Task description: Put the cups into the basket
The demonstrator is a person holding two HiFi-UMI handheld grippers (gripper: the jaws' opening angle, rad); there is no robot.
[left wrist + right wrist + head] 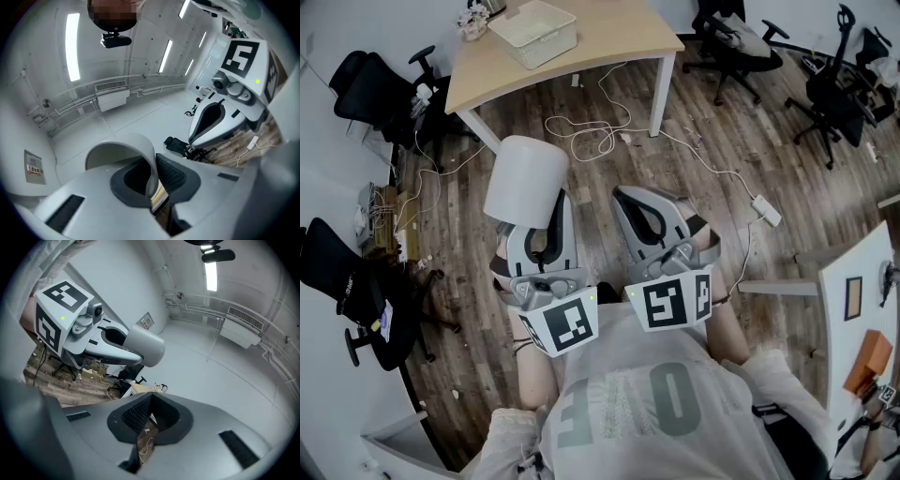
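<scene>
As left gripper (549, 208) pinches it, plain white cup (523, 176)

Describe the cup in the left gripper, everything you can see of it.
The cup is plain white, smooth and plastic-looking, slightly tapered, with no handle or print showing. It is held in the air above the wood floor. Its closed base points away from the left gripper and its open mouth faces it. The jaws pinch the wall at the rim, one pad inside and one outside. It looks empty, and nothing else touches it.
</scene>
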